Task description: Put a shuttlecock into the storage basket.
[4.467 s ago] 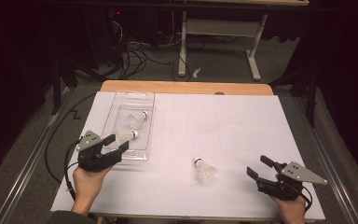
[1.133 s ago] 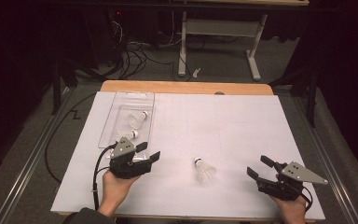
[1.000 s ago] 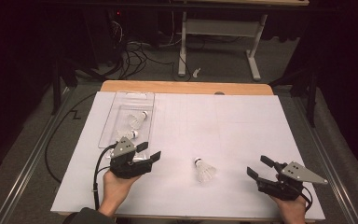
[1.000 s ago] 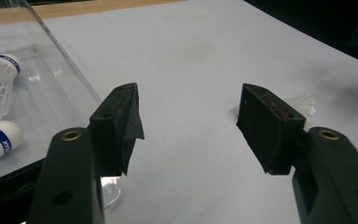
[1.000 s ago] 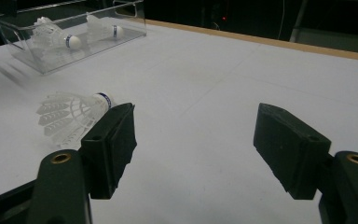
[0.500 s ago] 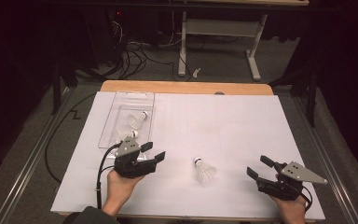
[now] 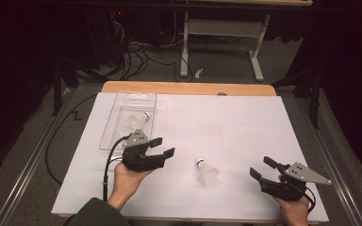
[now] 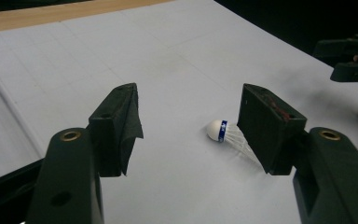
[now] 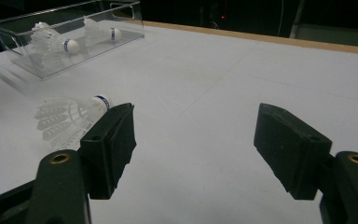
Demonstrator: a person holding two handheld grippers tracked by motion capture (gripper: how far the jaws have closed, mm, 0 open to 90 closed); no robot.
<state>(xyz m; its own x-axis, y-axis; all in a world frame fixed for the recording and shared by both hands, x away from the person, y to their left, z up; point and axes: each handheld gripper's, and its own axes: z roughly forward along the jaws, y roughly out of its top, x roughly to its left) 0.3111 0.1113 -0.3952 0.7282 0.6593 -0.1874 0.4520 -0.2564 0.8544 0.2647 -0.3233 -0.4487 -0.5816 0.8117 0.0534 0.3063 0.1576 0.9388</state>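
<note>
White feathers and a rounded cork nose mark the shuttlecock (image 7: pixel 206 172), which lies on its side on the white sheet covering the surface (image 7: pixel 226 117), near the near edge and roughly midway between the two grippers. The left gripper (image 7: pixel 162 148) is held just beside it on the near-left part of the surface, its fingers (image 8: pixel 116 126) spread wide with nothing between them; in the left gripper view the shuttlecock's nose with its blue band is seen ahead, partly hidden behind the right-hand finger. The right gripper (image 7: pixel 260 167) rests near the near right corner, its fingers (image 9: pixel 109 144) likewise spread and empty.

Several risks can be judged from here. The feather skirt is light and fragile (it would crush easily), so a closure across the feathers rather than the cork could bend them or let the shuttlecock squirt out sideways. As the shuttlecock is not centred between the left fingers, one finger could strike it first and roll it away across the smooth sheet, toward the near edge. A low approach could also drag a fingertip on the sheet and shift it.

A clear plastic tray (image 7: pixel 122 101) stands near the far left corner of the surface. Two shuttlecocks (image 9: pixel 56 42) are seen lying inside it on their sides, one beside the other.
</note>
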